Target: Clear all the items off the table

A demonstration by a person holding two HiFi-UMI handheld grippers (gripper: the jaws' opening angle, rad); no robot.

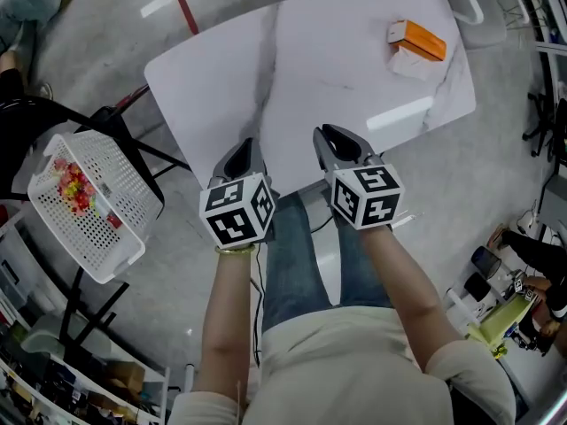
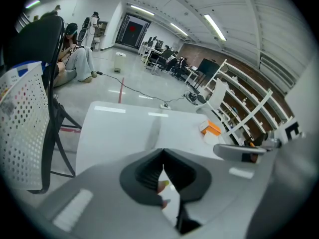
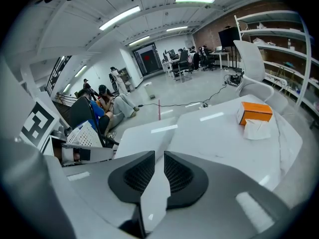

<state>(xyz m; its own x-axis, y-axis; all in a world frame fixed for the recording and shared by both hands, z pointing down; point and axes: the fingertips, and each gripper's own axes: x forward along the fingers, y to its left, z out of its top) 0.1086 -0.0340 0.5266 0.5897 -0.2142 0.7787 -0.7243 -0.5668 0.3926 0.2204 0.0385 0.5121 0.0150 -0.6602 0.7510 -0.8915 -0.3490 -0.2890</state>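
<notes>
An orange tissue box (image 1: 416, 38) with a white tissue (image 1: 409, 63) hanging out stands at the far right corner of the white table (image 1: 337, 69). It also shows in the left gripper view as the tissue box (image 2: 211, 128) and in the right gripper view as the tissue box (image 3: 255, 112). My left gripper (image 1: 246, 149) hovers over the table's near edge. Its tips meet, and a small red and yellow-green item (image 2: 162, 185) sits between the jaws of this left gripper (image 2: 162, 152). My right gripper (image 1: 332, 135) is beside it; the jaws of the right gripper (image 3: 158, 156) leave only a thin slit with nothing in it.
A white perforated basket (image 1: 97, 237) holding several colourful small items rests on a black chair left of the table, also seen as the basket (image 2: 22, 118). People sit on the floor (image 2: 75, 63) far behind. Shelving (image 3: 279, 49) stands to the right.
</notes>
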